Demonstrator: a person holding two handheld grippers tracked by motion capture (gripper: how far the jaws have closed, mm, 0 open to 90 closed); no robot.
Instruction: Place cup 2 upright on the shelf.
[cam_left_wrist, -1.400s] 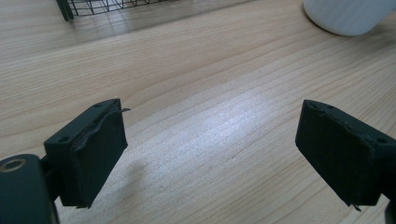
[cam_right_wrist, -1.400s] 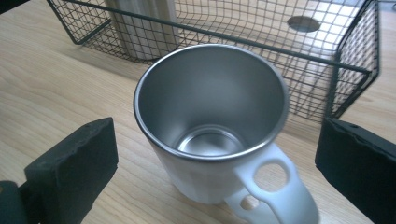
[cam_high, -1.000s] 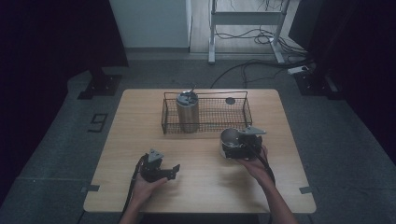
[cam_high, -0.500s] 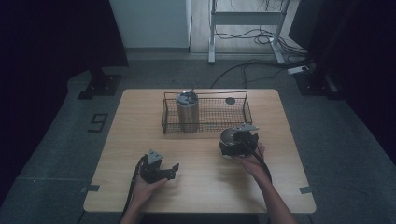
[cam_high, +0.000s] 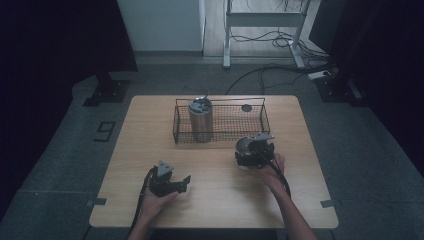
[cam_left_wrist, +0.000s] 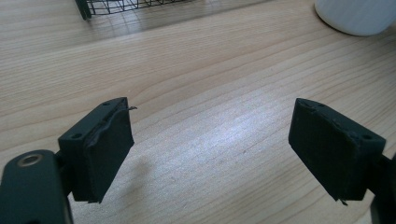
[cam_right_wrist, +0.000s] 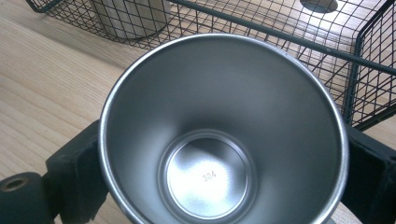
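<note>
Right tongs: the right gripper (cam_high: 255, 150) was clamped on the steel cup (cam_right_wrist: 224, 135), one black pad pressed against each side of its wall, just in front of the wire basket (cam_high: 220, 121).
Left tongs: the left gripper (cam_high: 170, 181) rested low over the table (cam_high: 150, 130), jaws spread wide with nothing between them, well in front of the basket and off its left end.
Cup position: held mouth-up beside the basket's front right wall, outside it.
Risk, slip: smooth, tapered metal could slide up or down between the flat pads if the squeeze eased.
Risk, snag: the cup's rim or base could catch the basket's top rail on a low carry, tipping it out of the grip.
Risk, collision: the lidded tumbler (cam_high: 201, 120) stood upright in the basket's left part and might be knocked.
Cup: brushed stainless, conical, rolled rim, flat stamped bottom.
Basket: thin black wire mesh, rectangular, open-topped.
Pads: matte black rubber, frayed edges.
Table: pale wood grain.
</note>
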